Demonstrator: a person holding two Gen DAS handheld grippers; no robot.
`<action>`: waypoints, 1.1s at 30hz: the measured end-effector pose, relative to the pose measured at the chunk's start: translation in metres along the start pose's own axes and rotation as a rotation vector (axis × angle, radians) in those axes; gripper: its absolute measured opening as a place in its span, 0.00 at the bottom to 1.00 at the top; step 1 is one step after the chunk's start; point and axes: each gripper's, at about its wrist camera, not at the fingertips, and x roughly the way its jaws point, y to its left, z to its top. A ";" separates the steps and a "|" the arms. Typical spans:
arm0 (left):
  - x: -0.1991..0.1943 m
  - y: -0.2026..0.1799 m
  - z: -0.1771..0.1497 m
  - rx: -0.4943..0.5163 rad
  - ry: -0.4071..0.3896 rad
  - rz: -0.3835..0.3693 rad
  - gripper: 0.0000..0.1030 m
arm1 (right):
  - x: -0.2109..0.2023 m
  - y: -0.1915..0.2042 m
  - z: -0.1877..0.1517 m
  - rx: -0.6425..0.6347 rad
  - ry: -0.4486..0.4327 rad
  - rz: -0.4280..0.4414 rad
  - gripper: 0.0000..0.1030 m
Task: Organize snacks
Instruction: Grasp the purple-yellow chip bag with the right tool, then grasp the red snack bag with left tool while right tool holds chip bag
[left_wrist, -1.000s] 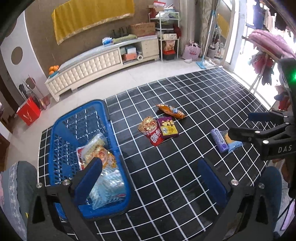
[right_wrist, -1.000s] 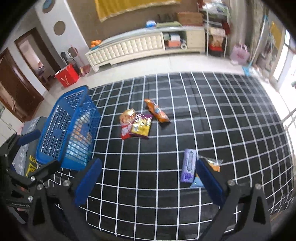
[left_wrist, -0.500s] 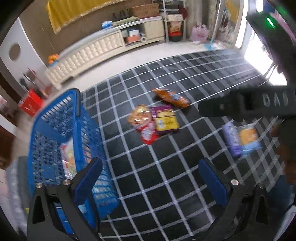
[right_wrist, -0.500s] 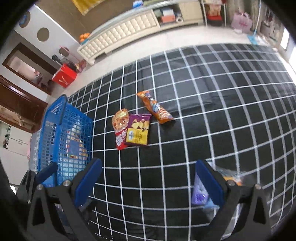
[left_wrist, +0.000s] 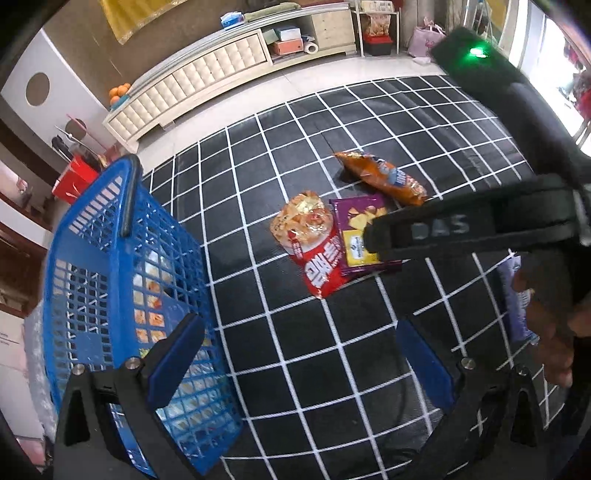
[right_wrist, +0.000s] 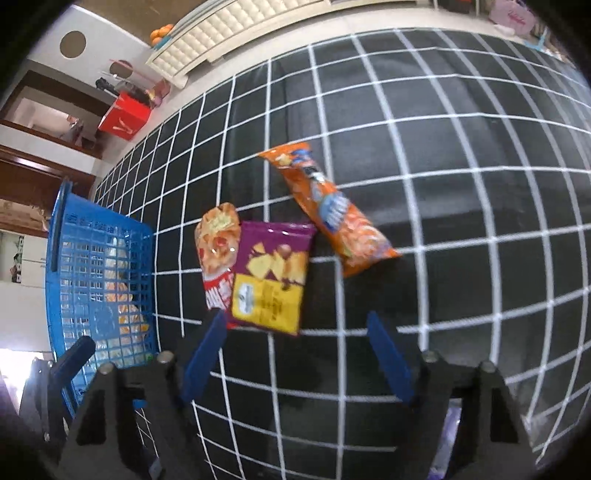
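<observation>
- The black mat (right_wrist: 461, 229), ruled with a white grid, covers most of the floor in both wrist views; pale tile lies beyond its far edge.
- A long cream cabinet (left_wrist: 207, 77) with a quilted front stands against the far wall, with oranges (left_wrist: 119, 92) at its left end.
- The blue basket (left_wrist: 110, 280) sits at the mat's left edge, handle lying along its rim. Several snack packets show through its mesh, though which ones I cannot tell.
- The right gripper (right_wrist: 295, 354) points steeply down at the mat. Its jaws have just been closing yet stand apart, nothing between them; the purple packet lies just beyond the blue pads.
- The left gripper (left_wrist: 299, 354) hangs beside the basket, jaws wide apart over bare mat and holding nothing. A hand (left_wrist: 554, 317) holding the right gripper's handle shows at this view's right edge.
- 3 packets lie together mid-mat. The orange packet (right_wrist: 332, 214) lies slantwise, its near end just beside the purple packet's top corner.
- The purple packet (right_wrist: 271, 280), with a yellow lower half, overlaps the right edge of the red packet (right_wrist: 216, 251).
- A violet packet (left_wrist: 515, 295) lies well apart to the right, largely hidden behind the hand.
- A red box (right_wrist: 127, 114) stands on the tile past the mat's left corner.
</observation>
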 end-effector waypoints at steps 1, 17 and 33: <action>0.002 0.001 0.001 0.002 0.004 0.005 1.00 | 0.003 0.002 0.002 -0.001 0.001 -0.002 0.77; 0.007 -0.002 -0.006 0.027 0.006 0.011 1.00 | 0.015 0.034 0.005 -0.149 -0.032 -0.197 0.48; -0.015 -0.004 -0.013 -0.015 -0.009 -0.028 1.00 | -0.076 -0.030 -0.049 -0.134 -0.166 -0.153 0.43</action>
